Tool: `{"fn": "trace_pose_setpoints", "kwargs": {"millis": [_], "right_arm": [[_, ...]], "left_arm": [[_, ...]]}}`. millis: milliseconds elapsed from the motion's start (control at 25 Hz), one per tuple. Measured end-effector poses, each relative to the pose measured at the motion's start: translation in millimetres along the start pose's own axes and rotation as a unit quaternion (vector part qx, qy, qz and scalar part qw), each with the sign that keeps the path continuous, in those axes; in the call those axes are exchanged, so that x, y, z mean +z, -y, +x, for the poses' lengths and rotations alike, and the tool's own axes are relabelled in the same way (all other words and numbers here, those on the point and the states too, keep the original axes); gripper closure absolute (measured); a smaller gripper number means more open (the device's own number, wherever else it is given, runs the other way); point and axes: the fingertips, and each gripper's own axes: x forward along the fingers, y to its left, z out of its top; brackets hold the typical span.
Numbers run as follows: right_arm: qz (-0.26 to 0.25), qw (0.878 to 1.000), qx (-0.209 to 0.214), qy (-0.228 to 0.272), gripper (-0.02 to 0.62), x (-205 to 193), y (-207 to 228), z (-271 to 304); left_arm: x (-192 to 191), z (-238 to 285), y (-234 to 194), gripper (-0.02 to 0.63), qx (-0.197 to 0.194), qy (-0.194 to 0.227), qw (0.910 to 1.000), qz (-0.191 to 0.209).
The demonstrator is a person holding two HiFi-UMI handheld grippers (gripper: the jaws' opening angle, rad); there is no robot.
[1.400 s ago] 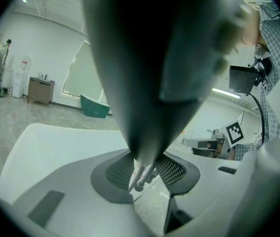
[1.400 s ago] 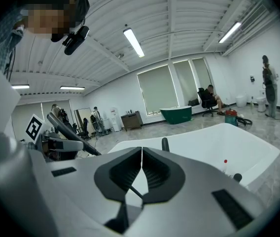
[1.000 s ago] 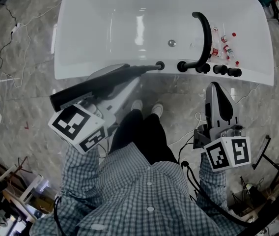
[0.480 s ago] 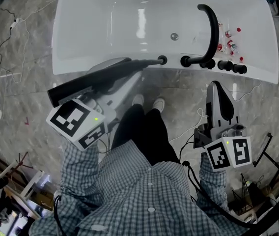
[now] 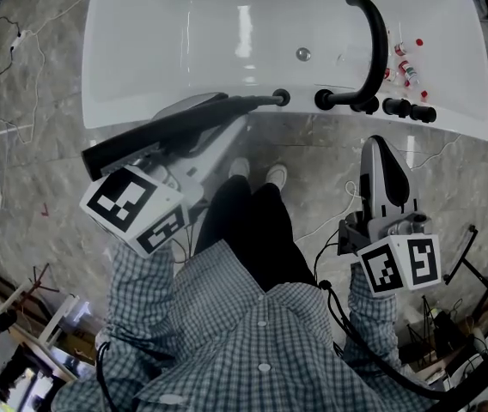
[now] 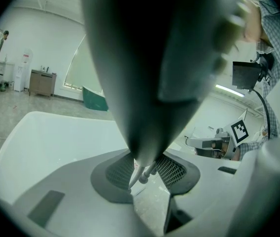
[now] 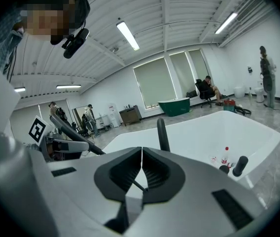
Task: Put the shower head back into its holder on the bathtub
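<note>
— At the near rim of the bathtub [image 5: 111,110], head view first: what is the left gripper [image 5: 214,127] doing?

— Its fingers are clamped on the shower head [image 5: 162,137], a long dark wand lying at a slant. The thin end reaches the round holder [image 5: 282,98] on the rim, just beside the curved faucet spout [image 5: 373,41]. The broad end hangs out over the floor, toward the person. I cannot tell whether the tip is seated or only touching the holder's mouth.

— And the right gripper [image 5: 377,157]?

— Off the tub, beside the person, well apart from the knobs [image 5: 407,110] and the small bottles [image 5: 405,69].

— Left gripper view?

— The dark body of the shower head fills the top and runs down between the ribbed fingers [image 6: 175,171], which press it from both sides. It looks like a firm hold.

— Right gripper view?

— Its fingers [image 7: 120,174] meet edge to edge with nothing between them. The tub and spout lie beyond.

— So which step is this?

— The insertion itself, I'd judge. The next move calls for bringing the wand in line with the holder's opening and sliding it home. The left fingers should open only once it sits by itself. The right gripper has no part in it yet.
</note>
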Motion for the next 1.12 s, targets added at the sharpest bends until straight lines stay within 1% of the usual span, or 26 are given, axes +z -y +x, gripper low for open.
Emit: {"fn": "trace_pose_setpoints", "kwargs": {"millis": [400, 560, 760, 960, 1120], "right_arm": [[0.001, 1.0, 0.0, -0.008, 0.577, -11.2, 4.8, 10.4], [0.002, 1.0, -0.001, -0.012, 0.577, -14.3, 5.1, 14.1], [0.006, 1.0, -0.003, -0.016, 0.577, -19.1, 12.1, 22.1], [0.01, 1.0, -0.003, -0.019, 0.577, -24.4, 15.7, 28.7], [0.011, 1.0, -0.002, -0.022, 0.577, -30.4, 17.7, 35.0]], "left_arm": [[-15.5, 14.4, -10.2, 0.466, -0.005, -0.011, 0.9999, 0.003], [-14.6, 21.2, -12.8, 0.466, -0.007, -0.028, 0.9992, 0.028], [-21.2, 34.6, -17.3, 0.466, -0.013, -0.038, 0.9988, 0.029], [-29.2, 43.2, -23.5, 0.466, -0.012, -0.057, 0.9971, 0.049], [-35.0, 50.7, -30.1, 0.466, -0.011, -0.07, 0.996, 0.054]]}}
